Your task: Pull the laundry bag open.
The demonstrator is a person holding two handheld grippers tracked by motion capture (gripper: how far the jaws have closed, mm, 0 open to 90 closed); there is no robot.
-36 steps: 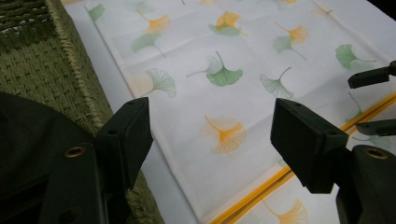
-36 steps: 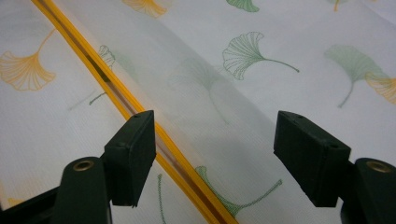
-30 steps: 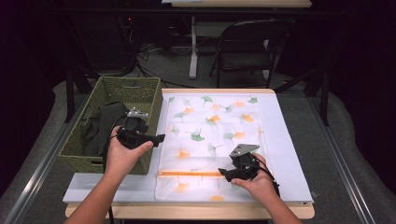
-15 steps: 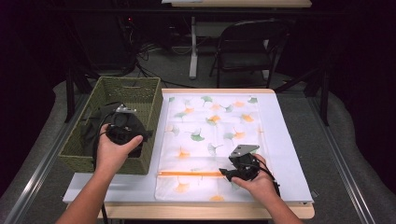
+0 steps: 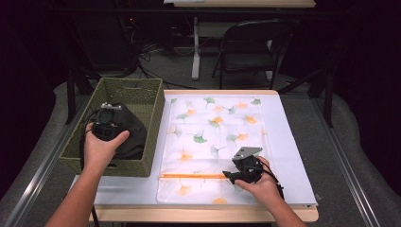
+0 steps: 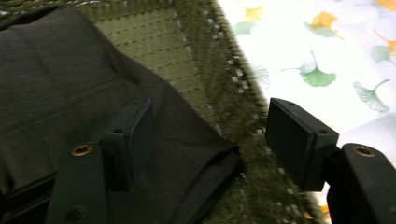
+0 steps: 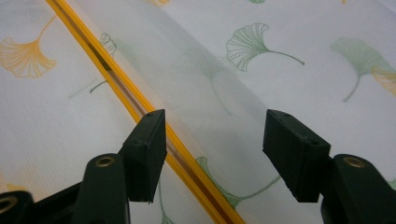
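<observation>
1. Fabric is what I am dealing with: one white mesh bag point(image 5: 213, 142) printed with ginkgo leaves is lying flat across the table point(image 5: 293, 156), looking light, thin and floppy, likely sagging if lifted from one point
2. One green woven basket point(image 5: 142, 101) is sitting just beside the bag at its left, holding one dark folded garment point(image 6: 56, 79), soft and probably limp, best pinched at a folded edge
3. I am holding my left gripper point(image 6: 210, 140) over the basket's near corner, jaws spread wide and gripping nothing, the garment's edge lying below them
4. I am resting my right gripper point(image 7: 212, 154) low over the bag, jaws wide apart and empty
5. One orange zipper point(image 7: 140, 100) is running between those jaws; its stiffer band is probably the firmest place to grip
</observation>
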